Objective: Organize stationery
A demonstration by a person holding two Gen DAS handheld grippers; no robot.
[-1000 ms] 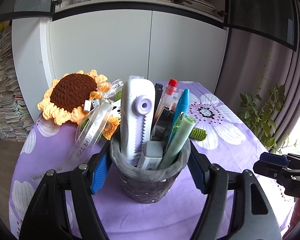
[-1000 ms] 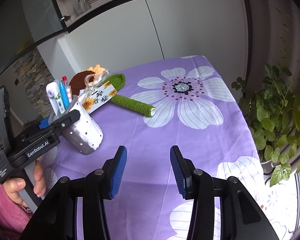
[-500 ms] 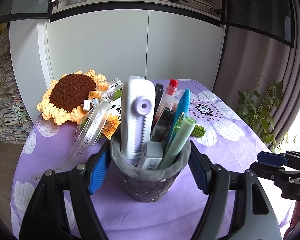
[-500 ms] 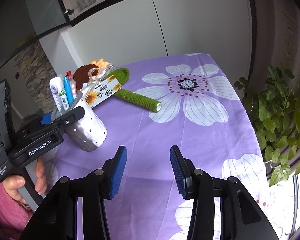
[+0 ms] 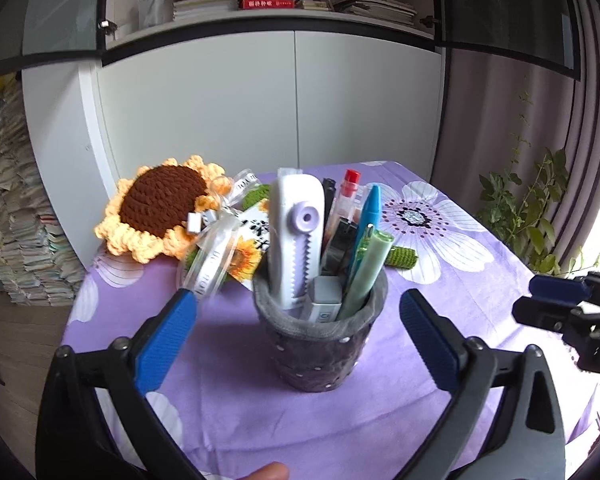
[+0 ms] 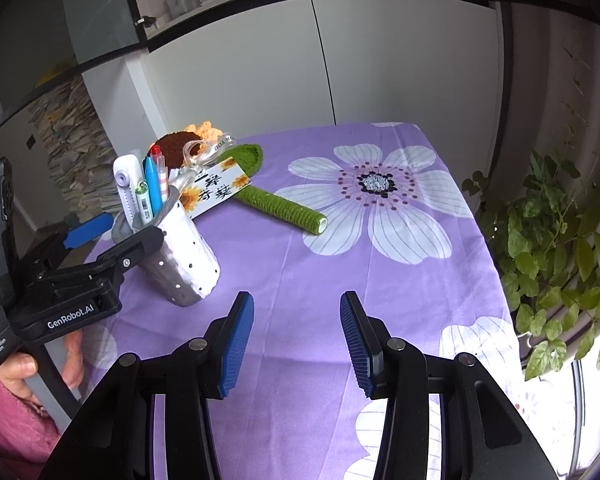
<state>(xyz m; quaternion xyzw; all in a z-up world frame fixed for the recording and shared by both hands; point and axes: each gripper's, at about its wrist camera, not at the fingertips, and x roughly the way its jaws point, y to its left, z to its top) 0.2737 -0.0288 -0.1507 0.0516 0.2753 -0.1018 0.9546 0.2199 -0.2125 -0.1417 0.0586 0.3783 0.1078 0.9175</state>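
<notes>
**Inspector A:** Where does the task item stand?

**Inspector B:** The grey, white-dotted fabric pen cup [image 5: 320, 344], packed with pens and a white correction-tape dispenser [image 5: 296, 240], stands upright on the purple floral tablecloth [image 5: 440, 300], just in front of the crocheted sunflower bouquet [image 5: 160, 208].

**Inspector A:** The grippers?

**Inspector B:** The left gripper [image 5: 296, 336] is spread wide, with the cup between its blue pads and both clear of the wall. The right gripper [image 6: 296, 340] is partly open, empty, over bare cloth and well apart from the cup.

**Inspector A:** Risks?

**Inspector B:** In my judgement, a careless withdrawal could clip the rim with a pad and topple the top-heavy cup, spilling the pens.

**Inspector A:** Change from the earlier picture?

**Inspector B:** A second ago the left pads were clamped on the cup wall; the jaws have just been opening and have let it go. The right gripper is unchanged
</notes>
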